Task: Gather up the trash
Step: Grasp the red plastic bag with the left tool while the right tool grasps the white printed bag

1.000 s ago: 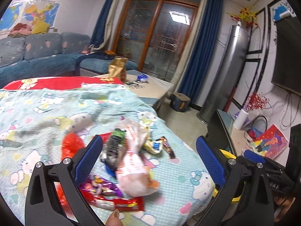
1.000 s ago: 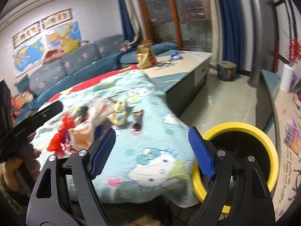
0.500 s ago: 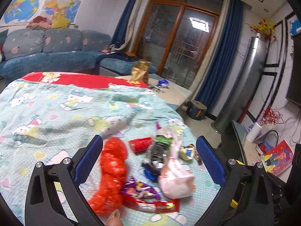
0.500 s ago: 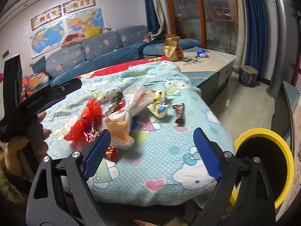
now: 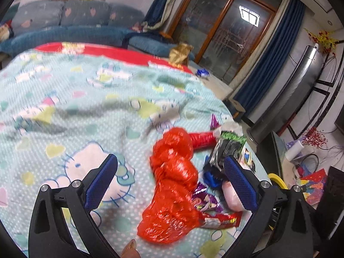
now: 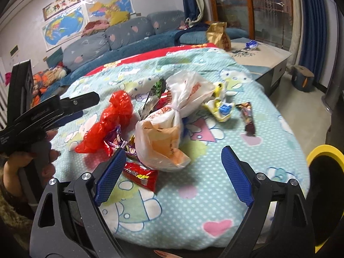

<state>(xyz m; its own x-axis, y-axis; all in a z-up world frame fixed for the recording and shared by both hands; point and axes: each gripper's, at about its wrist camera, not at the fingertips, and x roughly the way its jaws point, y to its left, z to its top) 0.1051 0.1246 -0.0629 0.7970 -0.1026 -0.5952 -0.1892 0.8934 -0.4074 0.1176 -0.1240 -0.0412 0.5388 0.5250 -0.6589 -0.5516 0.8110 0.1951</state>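
Several crumpled wrappers (image 6: 139, 174) and bags (image 6: 165, 129) lie heaped; both grippers (image 6: 172, 173) (image 5: 169, 182) spread, empty.

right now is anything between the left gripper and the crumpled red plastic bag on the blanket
Nothing visible does. The left gripper is open, and the crumpled red plastic bag lies on the cartoon-print blanket directly ahead between its fingers, with other wrappers only beside it.

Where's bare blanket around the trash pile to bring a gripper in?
Free: near blanket edge, between the white bag and the yellow bin; also the wide stretch left of the red bag in the left view. Crowded: red bag, white bag and wrappers touch or overlap mid-blanket.
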